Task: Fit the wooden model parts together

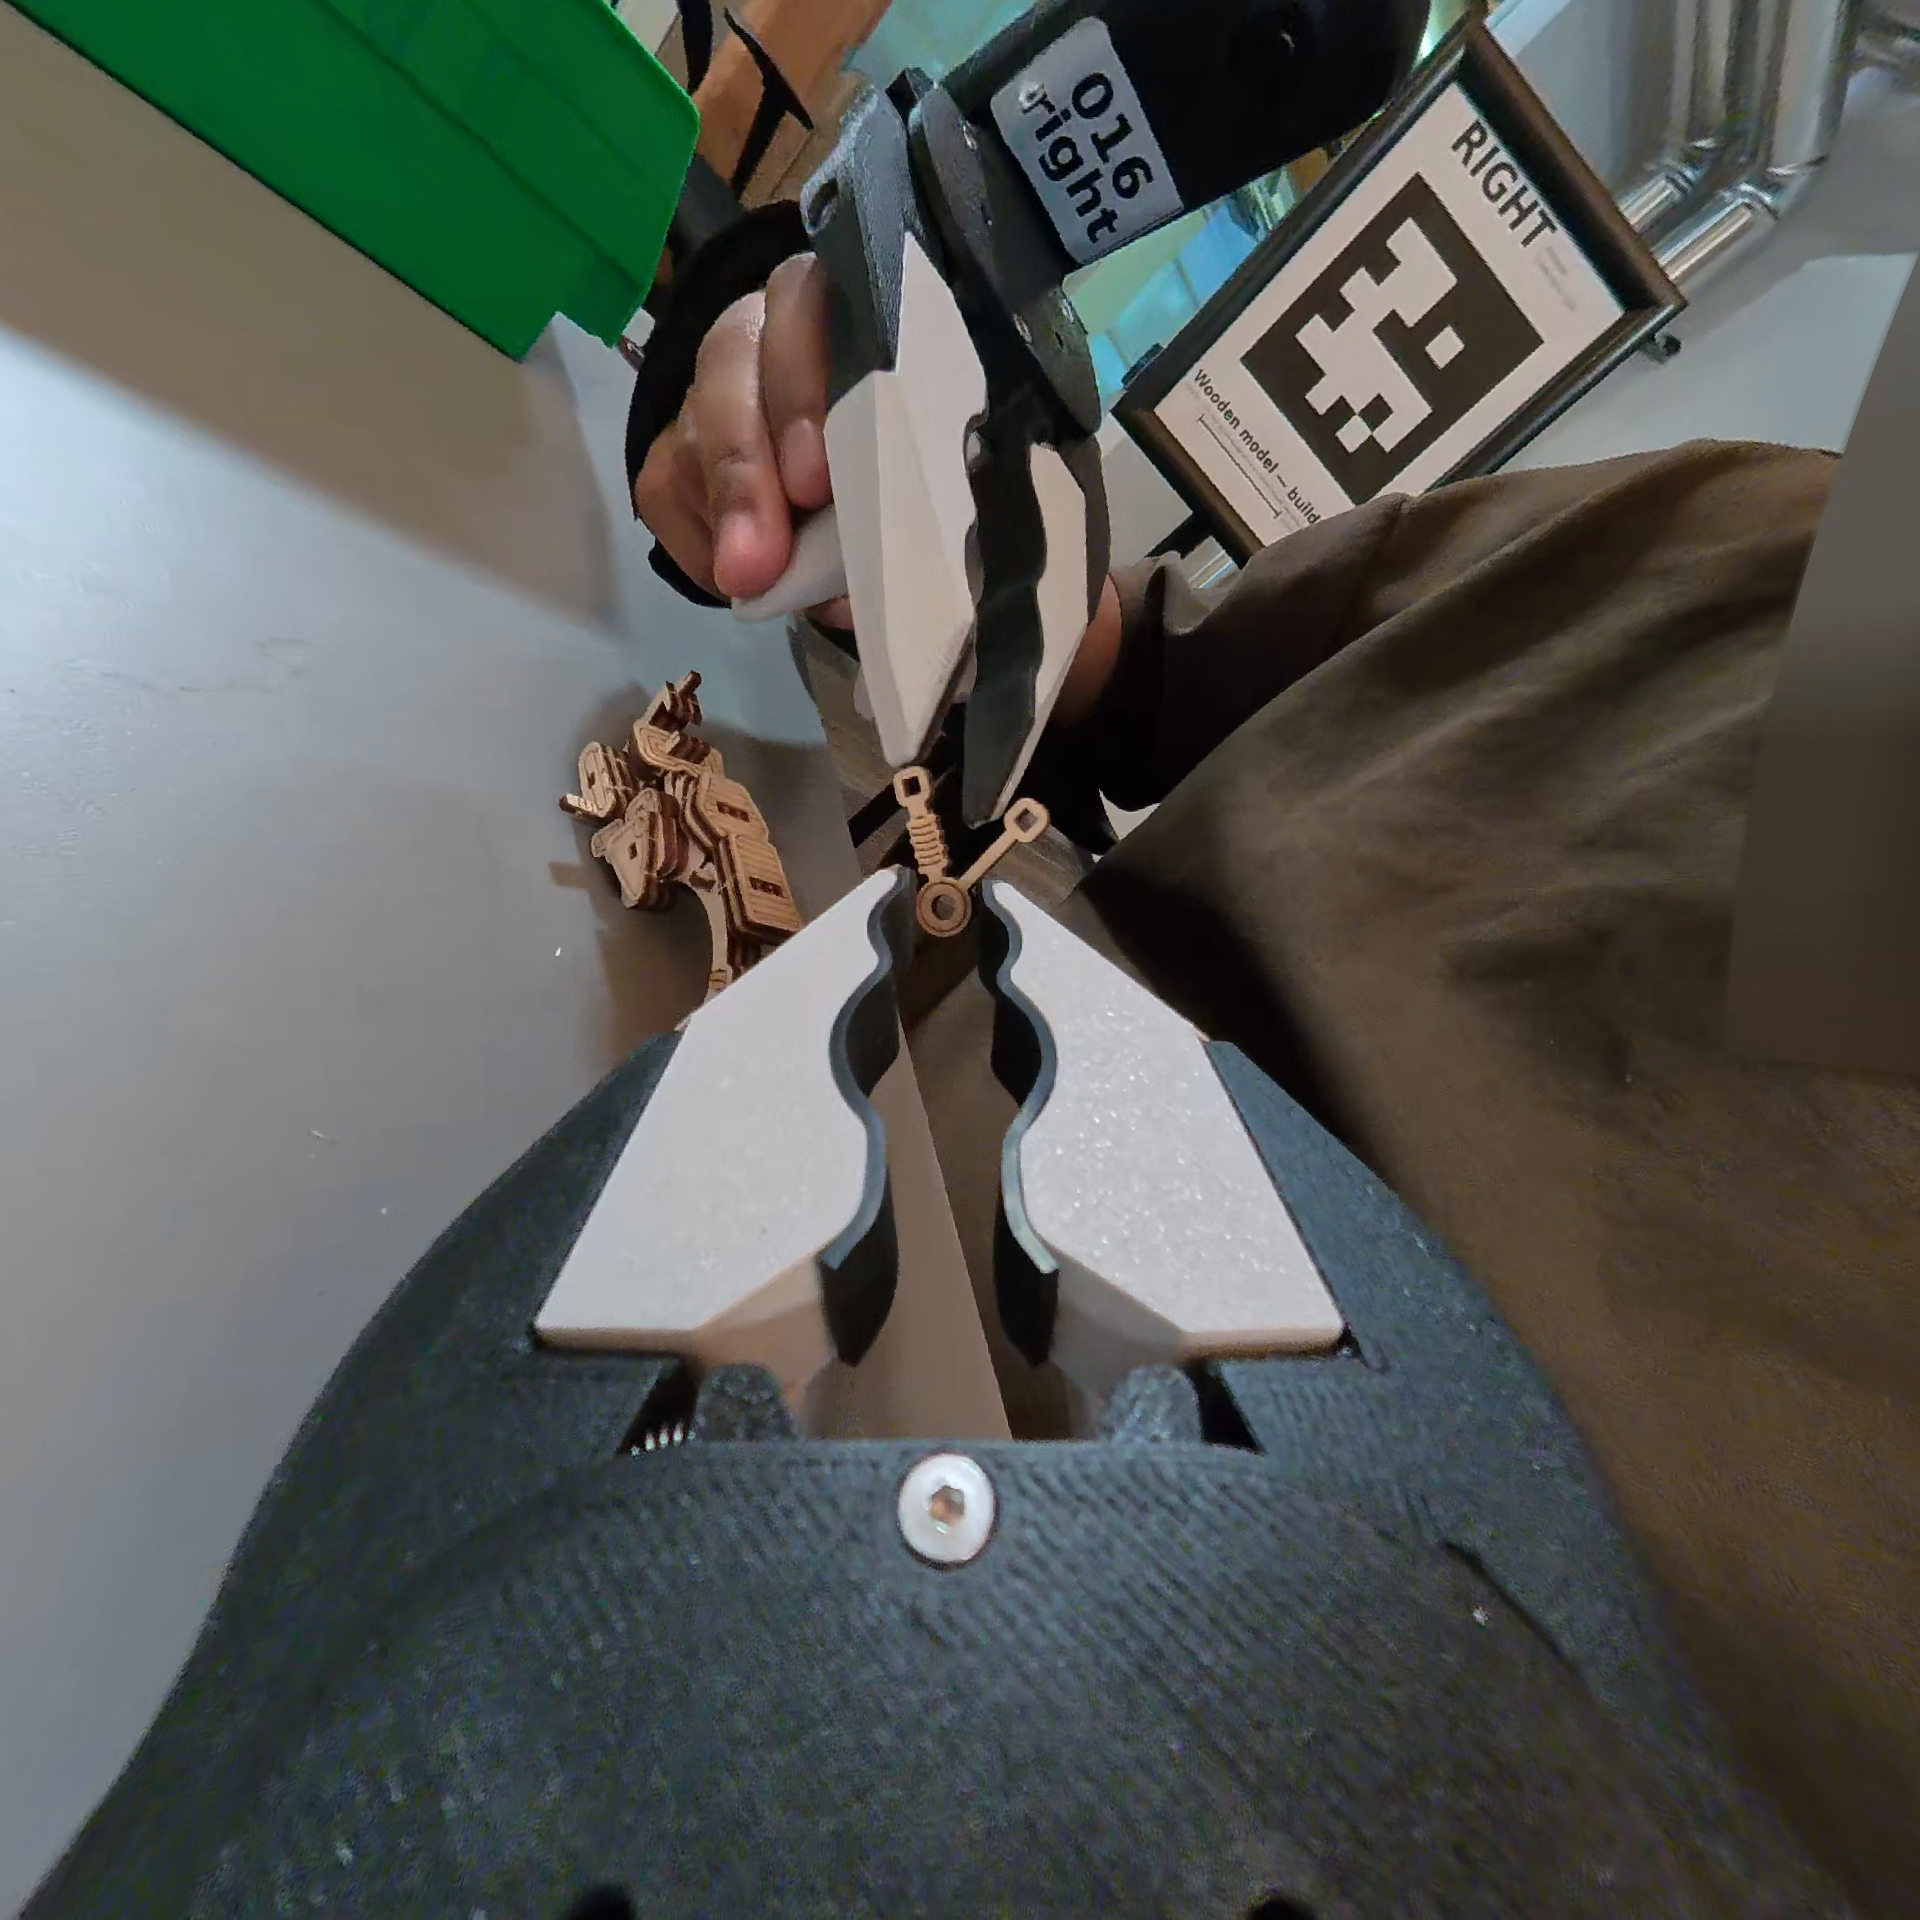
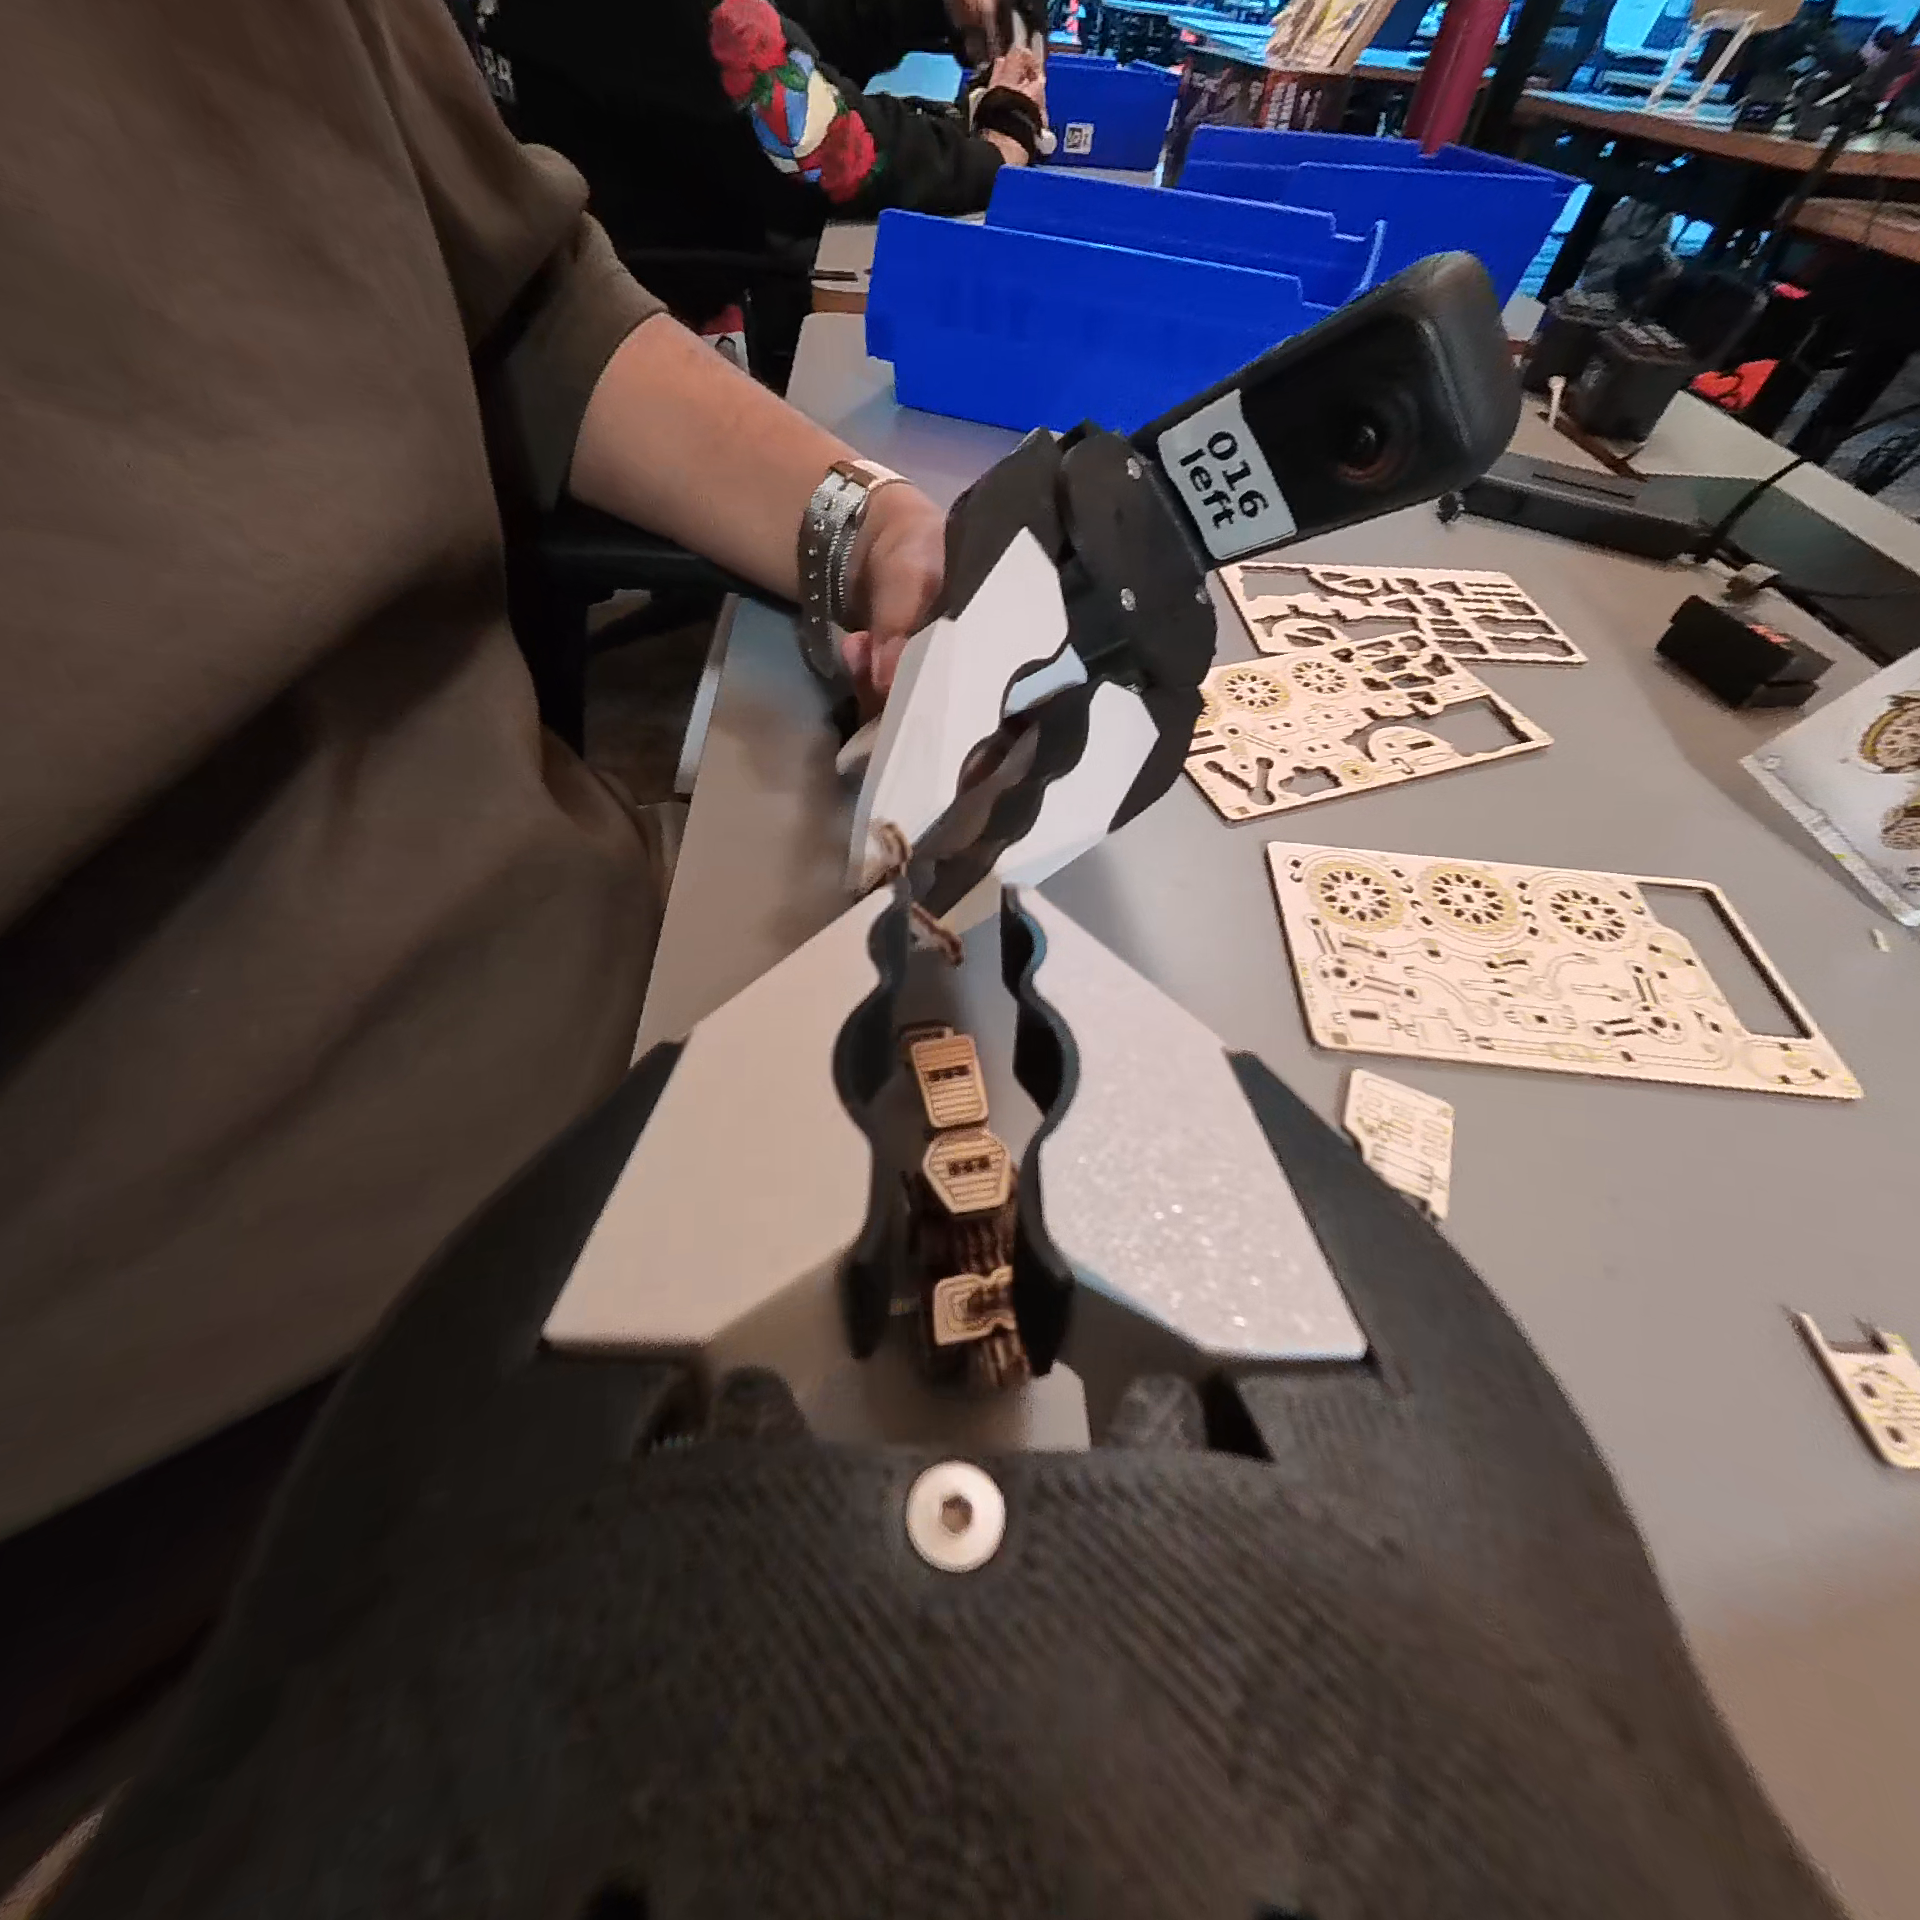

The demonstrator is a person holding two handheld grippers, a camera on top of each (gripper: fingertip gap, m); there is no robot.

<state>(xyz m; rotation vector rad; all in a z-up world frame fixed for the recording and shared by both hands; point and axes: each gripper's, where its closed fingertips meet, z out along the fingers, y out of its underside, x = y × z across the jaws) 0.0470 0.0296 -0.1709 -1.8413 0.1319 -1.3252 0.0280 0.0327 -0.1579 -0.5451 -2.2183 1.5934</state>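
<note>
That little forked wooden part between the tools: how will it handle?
The part is probably very light: it looks tiny and thin. Its slim arms and cut-out holes suggest it may snap if twisted. It is flat, so unlikely to roll.

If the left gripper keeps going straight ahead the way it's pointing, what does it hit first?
Most likely the right gripper, whose tips sit just beyond the small wooden part that the left gripper holds at its tips. Depth is hard to judge.
</note>
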